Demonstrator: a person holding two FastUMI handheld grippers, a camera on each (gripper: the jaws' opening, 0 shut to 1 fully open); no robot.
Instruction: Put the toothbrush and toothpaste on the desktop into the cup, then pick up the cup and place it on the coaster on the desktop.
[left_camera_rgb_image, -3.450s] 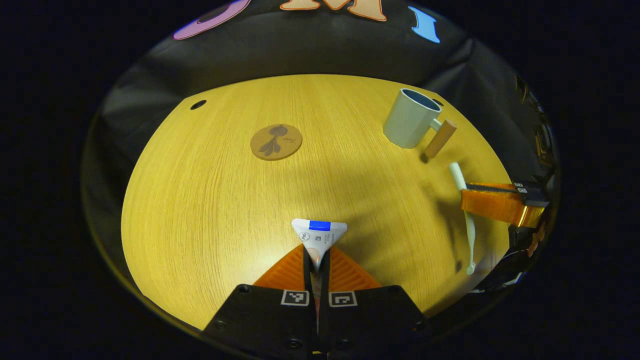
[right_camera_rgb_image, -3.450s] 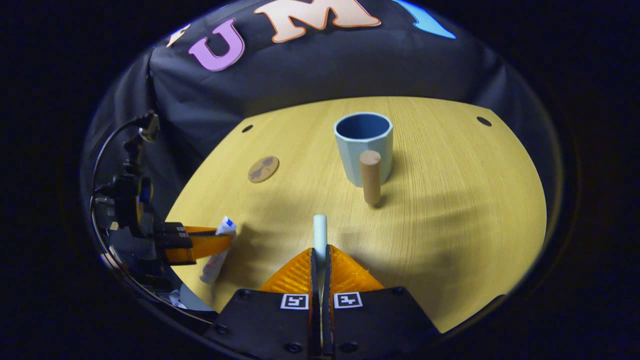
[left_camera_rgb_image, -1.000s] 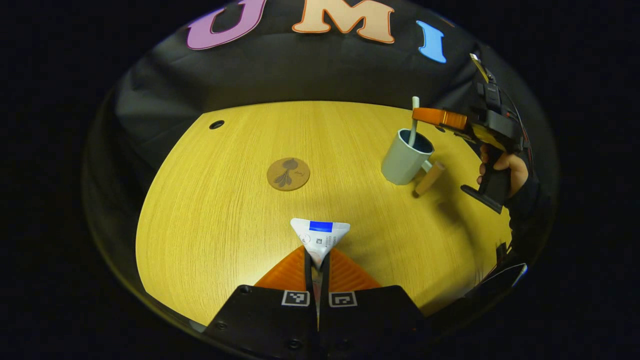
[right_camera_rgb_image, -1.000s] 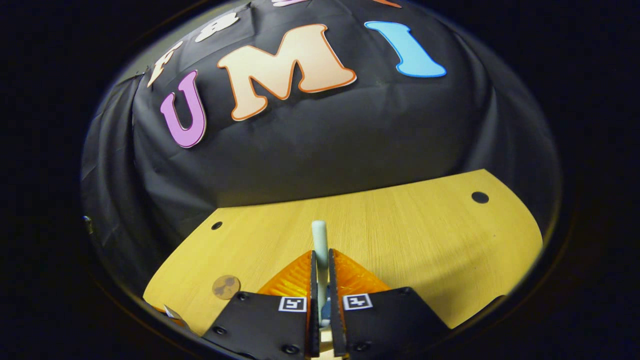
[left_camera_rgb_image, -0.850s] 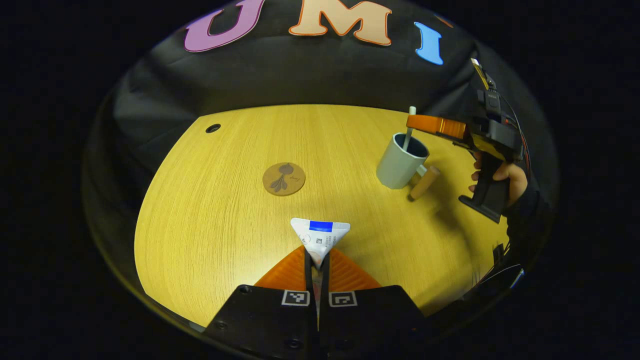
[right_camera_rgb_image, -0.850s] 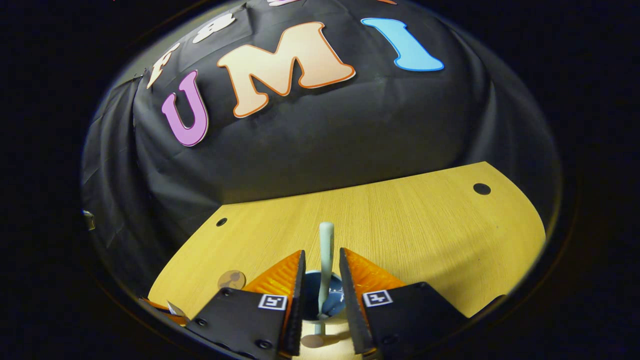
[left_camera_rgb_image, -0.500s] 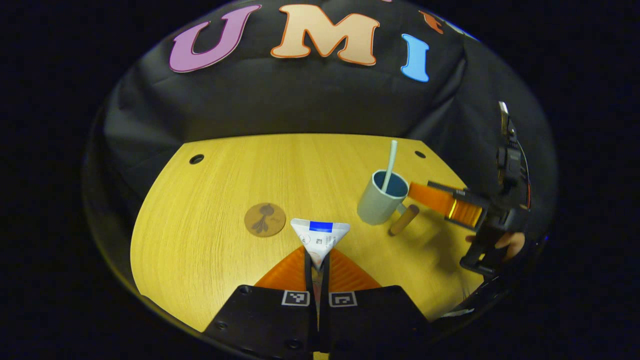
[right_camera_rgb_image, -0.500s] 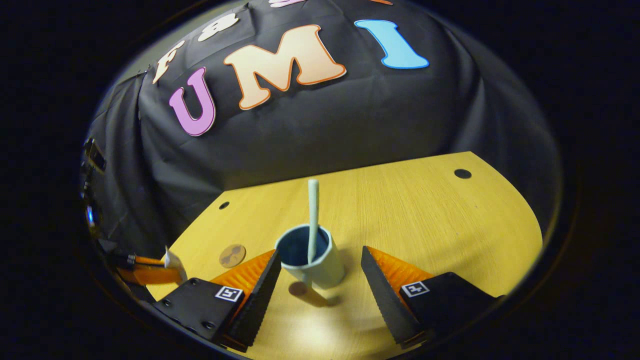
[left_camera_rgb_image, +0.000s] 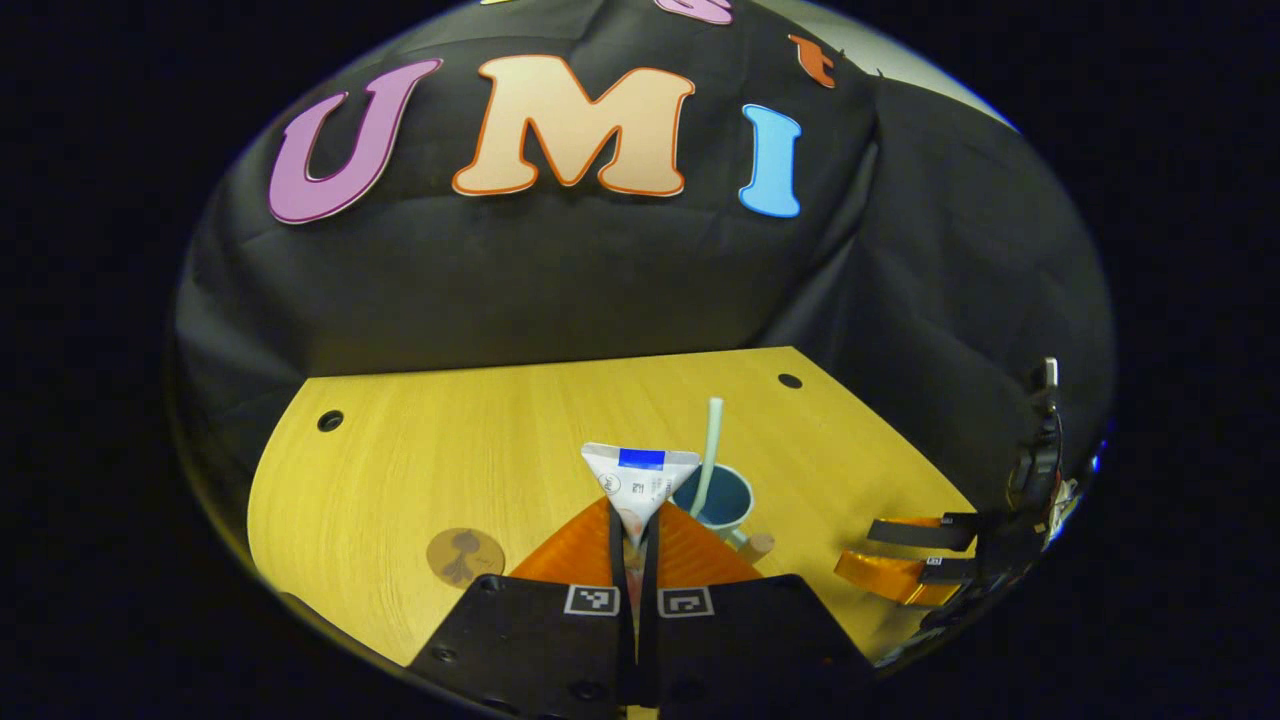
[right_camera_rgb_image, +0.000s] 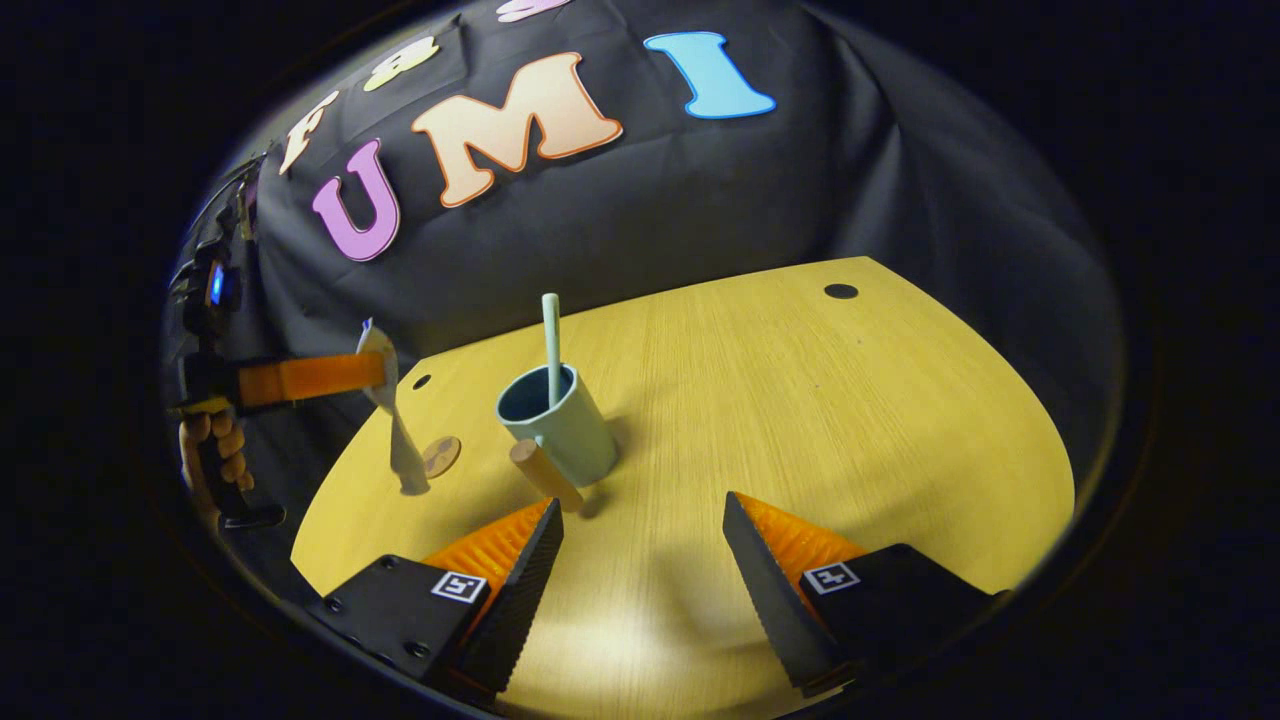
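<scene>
Toothbrush (right_camera_rgb_image: 550, 345) lifted off the counter (right_camera_rgb_image: 800, 400), dropped upright into the cup (right_camera_rgb_image: 560, 425) and let go. Right gripper (right_camera_rgb_image: 640, 560) spread wide and drawn back near, off to the right. Toothpaste (left_camera_rgb_image: 640, 480) raised from the counter in the left gripper (left_camera_rgb_image: 634, 560), carried right, above and beside the cup

The left gripper (left_camera_rgb_image: 632, 520) had its two fingers pressed together on the toothpaste tube (left_camera_rgb_image: 640, 478), which it held raised off the desk. In the right gripper view it (right_camera_rgb_image: 375, 372) reached in level from the left, a hand (right_camera_rgb_image: 208, 450) wrapped round its grip below. The right gripper (right_camera_rgb_image: 640, 560) stood with fingers spread wide, empty, low over the near desk.
</scene>
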